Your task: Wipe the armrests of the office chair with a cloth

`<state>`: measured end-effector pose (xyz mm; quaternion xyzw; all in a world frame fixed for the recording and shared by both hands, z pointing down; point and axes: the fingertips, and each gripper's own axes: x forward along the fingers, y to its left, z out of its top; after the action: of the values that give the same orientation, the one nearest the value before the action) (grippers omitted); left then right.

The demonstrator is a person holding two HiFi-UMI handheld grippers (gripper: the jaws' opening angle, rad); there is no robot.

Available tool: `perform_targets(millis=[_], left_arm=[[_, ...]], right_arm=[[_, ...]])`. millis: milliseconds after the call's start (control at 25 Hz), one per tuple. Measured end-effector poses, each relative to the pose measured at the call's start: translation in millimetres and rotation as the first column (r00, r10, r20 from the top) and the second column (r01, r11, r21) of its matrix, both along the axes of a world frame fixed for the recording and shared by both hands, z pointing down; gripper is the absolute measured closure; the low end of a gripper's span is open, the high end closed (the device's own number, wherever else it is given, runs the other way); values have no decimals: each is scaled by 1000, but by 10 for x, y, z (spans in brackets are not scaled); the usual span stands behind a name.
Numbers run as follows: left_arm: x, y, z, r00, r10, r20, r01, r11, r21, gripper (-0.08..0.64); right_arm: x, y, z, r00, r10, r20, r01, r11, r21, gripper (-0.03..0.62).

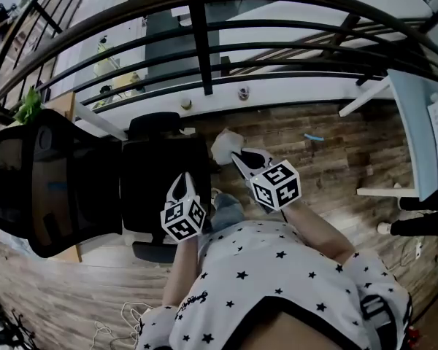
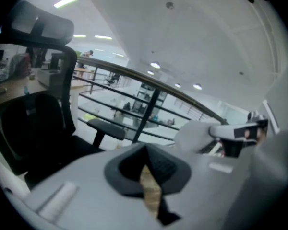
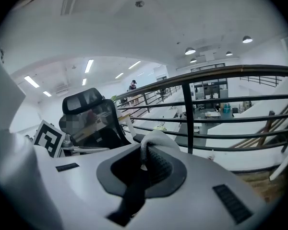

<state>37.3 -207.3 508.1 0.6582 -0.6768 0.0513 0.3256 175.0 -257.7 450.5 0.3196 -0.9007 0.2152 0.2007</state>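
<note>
room, head view: wood-plank floor [image 1: 336, 144], with a black railing [image 1: 204, 49] just beyond the office chair [image 1: 58, 181]; a white surface [image 1: 416, 122] stands well apart from the chair, on the far side of the person.
armrests, head view: far armrest [image 1: 155, 125] on the chair's railing side, near armrest [image 1: 153, 252] on the person's side.
right hand-held gripper [image 1: 237, 157], head view: just off the chair's seat, nearer the far armrest, with a white cloth [image 1: 223, 144] at its tip.
left hand-held gripper [image 1: 181, 187], head view: over the chair's seat edge, between the armrests.
left gripper view: jaws drawn together with nothing between them; far armrest ahead.
right gripper view: jaws clamped on the bunched cloth; chair ahead, railing behind it.
step: judged to be the approach, as the cloth touches neither armrest.
next move: likely lowering the cloth flat onto the far armrest pad, then rubbing along it.
</note>
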Motion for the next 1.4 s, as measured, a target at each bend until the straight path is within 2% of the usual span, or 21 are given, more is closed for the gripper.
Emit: perform_targets(millis=[240,400,600,840,1080,1400], left_arm=[[-384,-366,61,996,-87,-4,87,996,-1,555],[-562,-508,64,988,-155,-8,155,988,-20,555],[-914,-435,81,973,-228,-14,228,973,-34,555],[-1116,-309,106,952,-305,-6,304,952,-45,555],[-1292,-166,203,912,-411,-16,408,910,-74,555],[-1385,-171,348,831,-555,-30,549,828,-114,555]], right_arm=[[-539,-423,46,993,-121,-3,121,993,1,565],[-893,-640,19,971,-238,-5,238,971,4,565],[-1478,-722,-20,945,-326,-5,326,945,15,565],[-1936,-796,45,918,-396,-7,396,918,25,565],[-2374,-933,223,876,-482,-18,482,876,7,565],[-2806,-1276,530,838,-545,-26,542,838,-66,565]])
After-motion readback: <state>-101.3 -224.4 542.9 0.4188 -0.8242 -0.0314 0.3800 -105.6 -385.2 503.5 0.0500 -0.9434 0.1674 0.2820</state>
